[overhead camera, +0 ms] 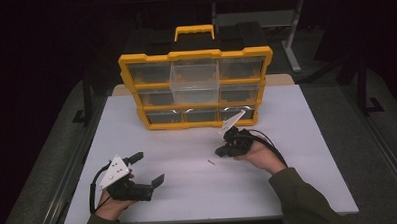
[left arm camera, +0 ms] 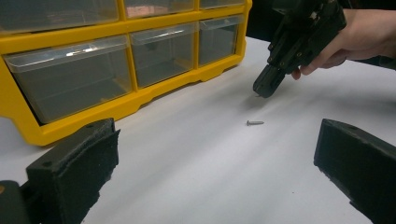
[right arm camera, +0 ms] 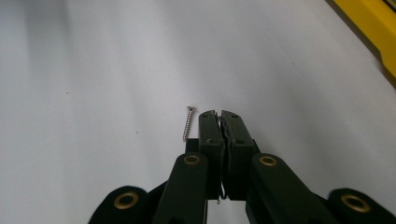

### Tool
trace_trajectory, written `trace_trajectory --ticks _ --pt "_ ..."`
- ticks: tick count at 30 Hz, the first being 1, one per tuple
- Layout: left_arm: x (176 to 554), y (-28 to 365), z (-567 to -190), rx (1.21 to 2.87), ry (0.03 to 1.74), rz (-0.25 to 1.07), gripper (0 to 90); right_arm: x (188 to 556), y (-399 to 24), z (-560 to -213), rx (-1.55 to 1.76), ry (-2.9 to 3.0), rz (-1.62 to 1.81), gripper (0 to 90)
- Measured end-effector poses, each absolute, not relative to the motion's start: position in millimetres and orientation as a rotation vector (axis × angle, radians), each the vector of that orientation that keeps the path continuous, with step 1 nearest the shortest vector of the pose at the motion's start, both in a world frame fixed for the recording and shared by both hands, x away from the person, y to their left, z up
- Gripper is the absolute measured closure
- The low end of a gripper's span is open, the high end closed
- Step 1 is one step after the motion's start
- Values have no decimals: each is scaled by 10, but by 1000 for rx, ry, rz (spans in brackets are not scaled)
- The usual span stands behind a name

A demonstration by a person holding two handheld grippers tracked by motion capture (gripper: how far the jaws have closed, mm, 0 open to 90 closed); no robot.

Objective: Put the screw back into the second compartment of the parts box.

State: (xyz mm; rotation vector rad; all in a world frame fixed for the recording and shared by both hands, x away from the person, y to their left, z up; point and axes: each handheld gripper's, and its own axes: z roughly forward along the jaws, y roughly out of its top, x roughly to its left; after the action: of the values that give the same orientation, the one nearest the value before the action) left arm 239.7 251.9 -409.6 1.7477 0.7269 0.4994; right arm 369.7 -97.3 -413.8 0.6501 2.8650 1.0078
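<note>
A small metal screw (overhead camera: 211, 162) (left arm camera: 255, 122) (right arm camera: 187, 123) lies on the white table (overhead camera: 189, 187). My right gripper (overhead camera: 221, 152) (left arm camera: 264, 88) (right arm camera: 220, 114) is shut with nothing held, its tips low over the table right beside the screw. In the right gripper view the screw lies just left of the closed jaws. My left gripper (overhead camera: 149, 168) rests at the front left with its jaws wide open and nothing between them; its black pads (left arm camera: 74, 172) frame the left gripper view. A yellow organiser (overhead camera: 195, 87) (left arm camera: 116, 56) with clear drawers stands at the back.
One clear drawer (overhead camera: 194, 79) in the organiser's top middle sticks out toward me. The organiser's yellow edge (right arm camera: 369, 28) shows at the top right of the right gripper view. A dark floor surrounds the table; table legs stand behind it.
</note>
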Motion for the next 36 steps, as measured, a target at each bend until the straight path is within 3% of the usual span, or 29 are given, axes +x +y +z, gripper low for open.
trace_trajectory --ticks 36 --pt "2402 2505 -4106 1752 732 499 0 3762 -1239 -3540 665 2829 1228 868"
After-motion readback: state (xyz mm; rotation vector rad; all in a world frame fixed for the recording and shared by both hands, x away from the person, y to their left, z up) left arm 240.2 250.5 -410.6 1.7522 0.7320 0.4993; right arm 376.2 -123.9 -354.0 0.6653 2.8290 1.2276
